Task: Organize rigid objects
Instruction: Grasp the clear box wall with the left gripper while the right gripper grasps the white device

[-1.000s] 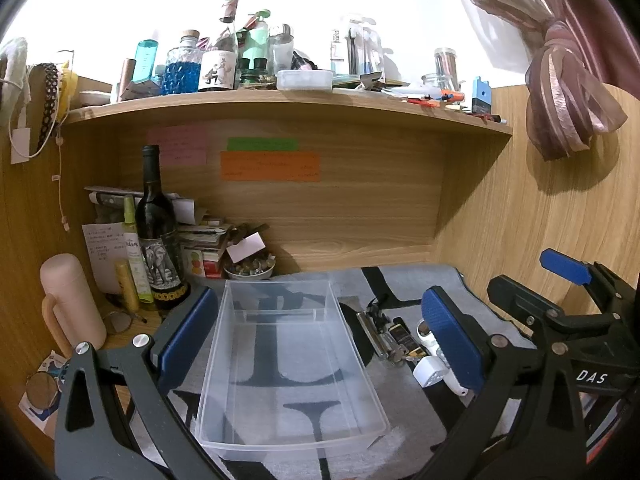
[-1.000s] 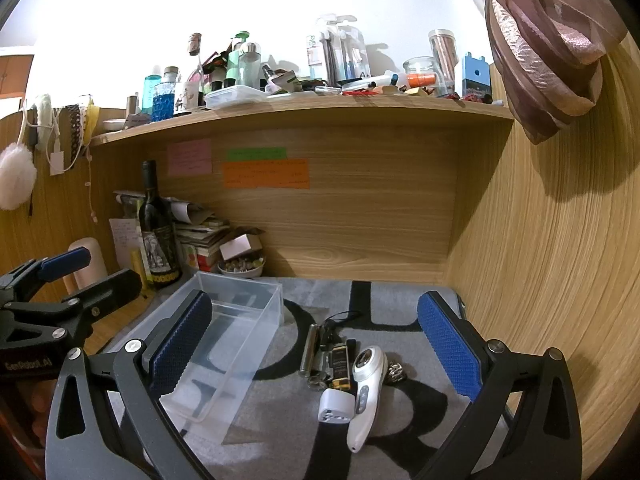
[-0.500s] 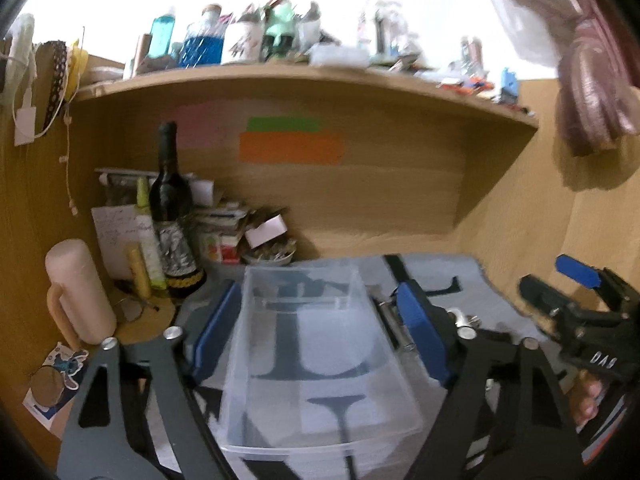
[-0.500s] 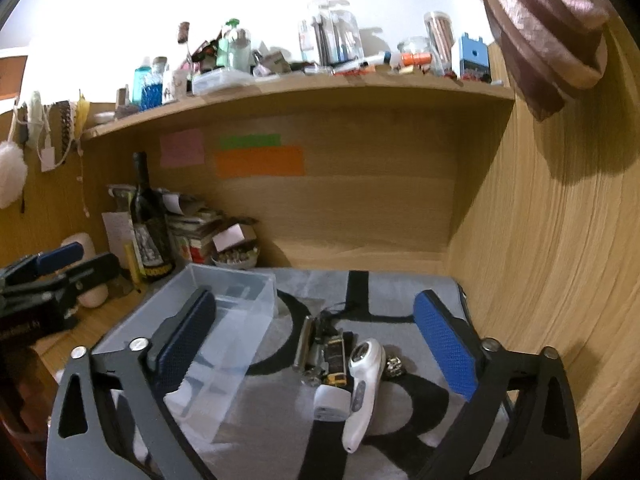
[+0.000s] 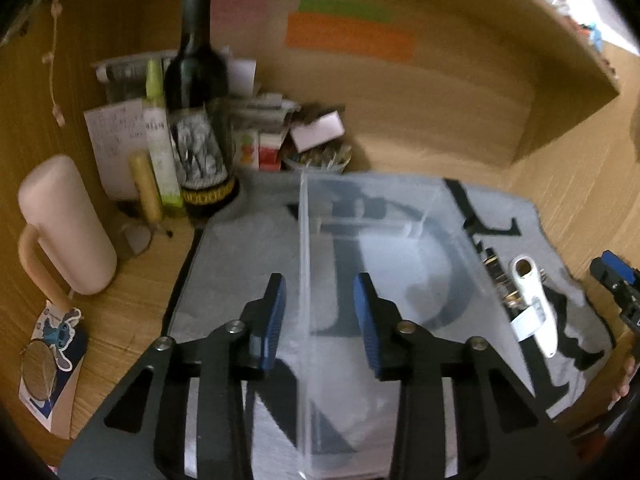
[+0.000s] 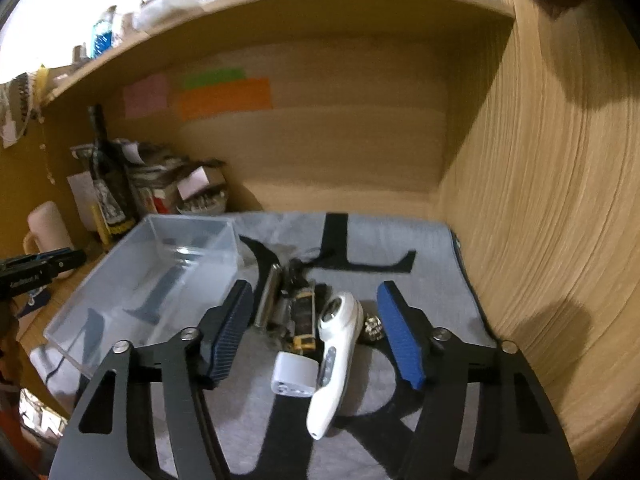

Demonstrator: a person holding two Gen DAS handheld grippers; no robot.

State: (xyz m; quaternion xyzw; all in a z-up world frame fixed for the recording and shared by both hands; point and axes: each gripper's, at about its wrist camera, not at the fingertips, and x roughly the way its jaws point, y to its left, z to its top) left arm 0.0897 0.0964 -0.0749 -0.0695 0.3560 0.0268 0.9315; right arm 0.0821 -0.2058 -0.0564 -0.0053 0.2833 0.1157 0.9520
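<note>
Left tool (image 5: 319, 312) astride bin wall (image 5: 305, 280), closing

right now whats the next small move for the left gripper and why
Probably finish closing the left gripper on the clear bin: its jaws have just been closing, they straddle the bin's left wall with gaps on both sides, and steadying the bin seems the aim.

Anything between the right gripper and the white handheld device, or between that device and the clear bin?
Nothing blocks the right gripper: the white device lies between its open jaws. Toward the bin, only the small gadget pile lies beside it.
</note>
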